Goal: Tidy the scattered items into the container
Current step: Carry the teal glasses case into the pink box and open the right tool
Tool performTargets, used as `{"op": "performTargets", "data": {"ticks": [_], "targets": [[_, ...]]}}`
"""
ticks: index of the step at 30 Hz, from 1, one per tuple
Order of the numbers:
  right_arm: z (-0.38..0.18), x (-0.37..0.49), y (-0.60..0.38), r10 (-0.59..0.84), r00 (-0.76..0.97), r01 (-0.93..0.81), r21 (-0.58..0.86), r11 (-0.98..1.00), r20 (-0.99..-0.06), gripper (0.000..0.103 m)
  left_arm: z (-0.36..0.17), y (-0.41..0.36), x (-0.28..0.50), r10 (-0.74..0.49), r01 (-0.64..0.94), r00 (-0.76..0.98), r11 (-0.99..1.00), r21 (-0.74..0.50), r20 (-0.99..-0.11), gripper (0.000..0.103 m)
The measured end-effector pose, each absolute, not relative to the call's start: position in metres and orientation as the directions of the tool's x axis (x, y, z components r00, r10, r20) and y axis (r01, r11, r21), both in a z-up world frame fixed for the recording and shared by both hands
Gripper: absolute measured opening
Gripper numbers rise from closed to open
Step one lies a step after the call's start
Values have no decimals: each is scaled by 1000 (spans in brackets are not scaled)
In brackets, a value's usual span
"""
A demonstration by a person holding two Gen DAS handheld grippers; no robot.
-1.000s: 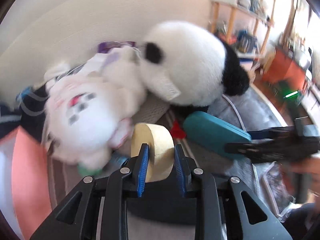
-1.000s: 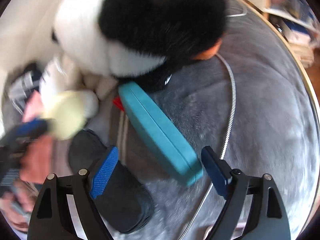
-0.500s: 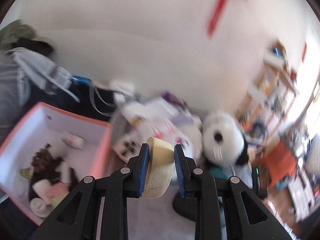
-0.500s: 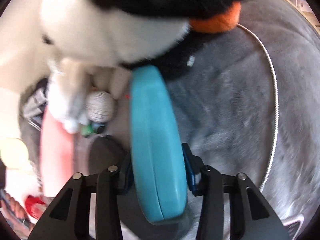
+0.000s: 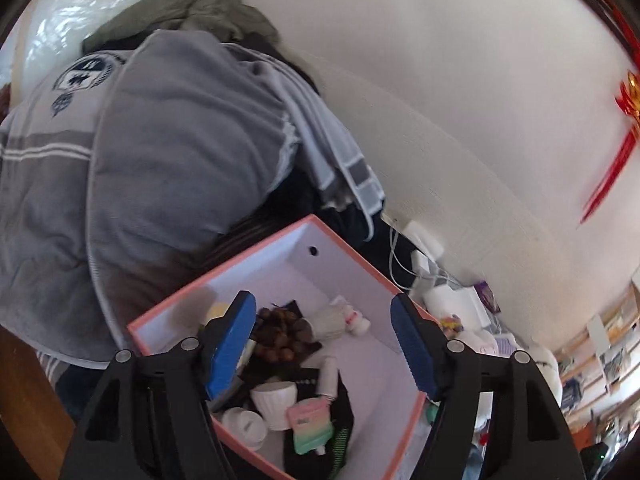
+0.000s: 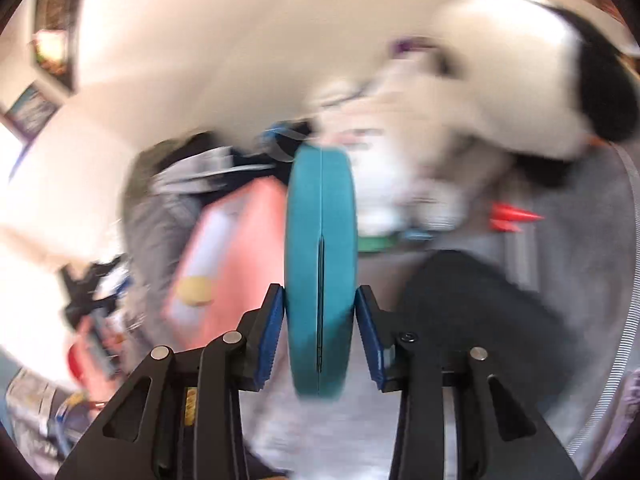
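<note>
We take the pink box (image 5: 362, 268) as our mark: the left tongs (image 5: 324, 344) hang right over it, jaws opening, nothing between them. The right tongs (image 6: 320, 332) clench the teal case (image 6: 320, 248) upright on edge; the box lies ahead-left.

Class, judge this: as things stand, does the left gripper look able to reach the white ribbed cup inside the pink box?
Probably yes. The left gripper hangs over the open pink box, its jaws opening and empty, and nothing covers the white ribbed cup.
</note>
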State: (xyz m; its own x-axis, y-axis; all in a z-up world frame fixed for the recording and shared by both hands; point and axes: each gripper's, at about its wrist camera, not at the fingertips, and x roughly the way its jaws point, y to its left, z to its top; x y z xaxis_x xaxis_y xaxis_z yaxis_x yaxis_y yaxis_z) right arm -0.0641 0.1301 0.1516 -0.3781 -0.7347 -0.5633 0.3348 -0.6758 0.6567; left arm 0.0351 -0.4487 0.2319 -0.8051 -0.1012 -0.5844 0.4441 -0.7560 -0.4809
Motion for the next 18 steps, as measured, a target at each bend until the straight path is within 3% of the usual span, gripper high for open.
{"op": "performTargets", "data": {"ticks": [5,9,11,12,18], "targets": [[227,-55,3,-824,-287,558,614,-559,-489,34,226,-468,48,-114,456,-817,-729,-511,-565,77],[272,-56,-75,-828,-326,642,536,-548,-456,32,230,-462,53,-133,454,-822,-740,-496,-554,77],[291,-59,-98,-795,-404,633,488,-600,-453,44,236,-455,54,-147,450,-826,-752,-481,-543,77],[299,-58,-103,-779,-436,627,469,-622,-451,57,239,-451,54,-156,447,-829,-762,-469,-536,78],[305,-40,-81,-766,-463,649,418,-636,-446,60,257,-417,52,-218,422,-851,-826,-374,-478,80]]}}
